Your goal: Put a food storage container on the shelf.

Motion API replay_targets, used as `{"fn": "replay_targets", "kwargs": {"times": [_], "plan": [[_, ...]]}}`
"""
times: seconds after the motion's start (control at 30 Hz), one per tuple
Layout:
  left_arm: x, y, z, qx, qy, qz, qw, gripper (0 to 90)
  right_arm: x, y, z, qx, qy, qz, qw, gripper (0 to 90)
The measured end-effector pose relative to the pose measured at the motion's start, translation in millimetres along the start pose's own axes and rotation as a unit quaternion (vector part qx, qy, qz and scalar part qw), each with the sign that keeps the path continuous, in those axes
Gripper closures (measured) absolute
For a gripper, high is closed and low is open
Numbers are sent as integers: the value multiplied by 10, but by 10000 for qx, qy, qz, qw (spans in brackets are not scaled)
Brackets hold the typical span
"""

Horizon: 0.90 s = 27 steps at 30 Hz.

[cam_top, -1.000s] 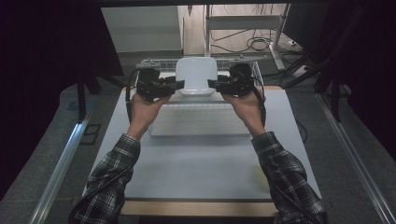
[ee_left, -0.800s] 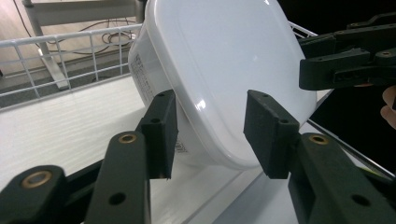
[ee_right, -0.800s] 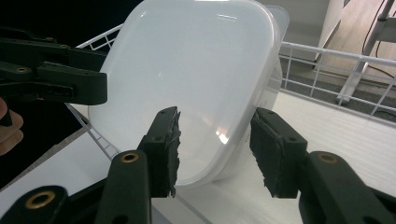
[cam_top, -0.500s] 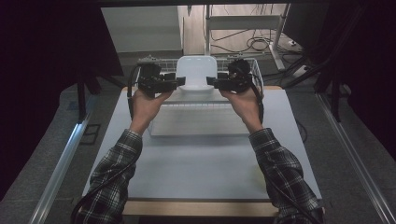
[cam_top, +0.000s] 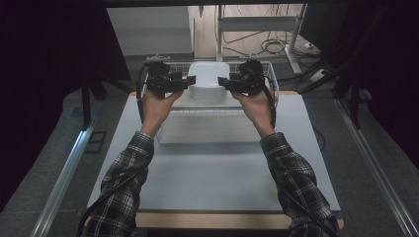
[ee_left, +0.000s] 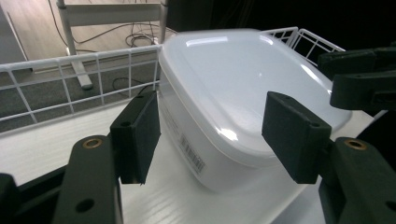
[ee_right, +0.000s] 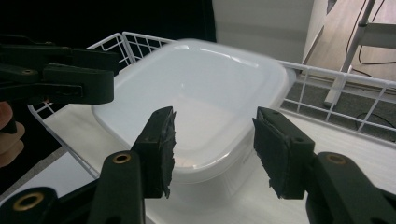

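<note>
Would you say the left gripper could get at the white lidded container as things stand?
Probably yes. The left gripper, its jaws having just been opening, has the white container right ahead, one corner between its pads with no contact visible. The wire basket wall stands behind, not between.

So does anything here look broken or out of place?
One thing: the inner pad of the right gripper has a ragged, chewed-looking edge. The white lidded box sits level and intact in the wire basket.
</note>
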<state>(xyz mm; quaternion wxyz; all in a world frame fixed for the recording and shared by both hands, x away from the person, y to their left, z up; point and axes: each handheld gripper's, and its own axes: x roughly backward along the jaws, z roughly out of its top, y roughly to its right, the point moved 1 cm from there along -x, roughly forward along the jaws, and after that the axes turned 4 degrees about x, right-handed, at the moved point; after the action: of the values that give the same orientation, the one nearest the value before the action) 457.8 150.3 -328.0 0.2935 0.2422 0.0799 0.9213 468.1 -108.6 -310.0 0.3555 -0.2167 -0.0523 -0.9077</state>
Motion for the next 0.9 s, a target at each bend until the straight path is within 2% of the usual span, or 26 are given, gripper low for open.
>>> {"fn": "replay_targets", "kwargs": {"times": [0.1,0.3,0.33,0.43,0.47,0.53,0.63,0.73,0.8,0.9], "plan": [[-3,11,0,-67,43,53,10000,353,-10,24,7,-22,-4,-30,10000,475],[75,35,-18,-181,95,-103,9997,300,52,27,-15,72,51,85,9999,433],[104,42,-32,-253,87,-161,9995,287,72,28,-21,89,51,111,9999,421],[133,51,-56,-240,119,-239,9994,272,106,29,-36,78,78,173,9998,402],[166,62,-94,-287,111,-359,9989,268,142,19,-67,110,88,234,9996,400],[181,67,-115,-307,117,-373,9988,266,155,12,-79,124,81,250,9996,400],[252,82,-218,-349,134,-514,9980,266,229,-28,-160,207,69,297,9993,432],[282,93,-267,-409,124,-551,9976,260,273,-57,-225,251,47,327,9991,475],[325,125,-352,-560,77,-590,9967,240,310,-81,-277,269,39,373,9989,495],[366,167,-443,-670,44,-626,9958,220,352,-112,-340,327,14,422,9986,495]]}}
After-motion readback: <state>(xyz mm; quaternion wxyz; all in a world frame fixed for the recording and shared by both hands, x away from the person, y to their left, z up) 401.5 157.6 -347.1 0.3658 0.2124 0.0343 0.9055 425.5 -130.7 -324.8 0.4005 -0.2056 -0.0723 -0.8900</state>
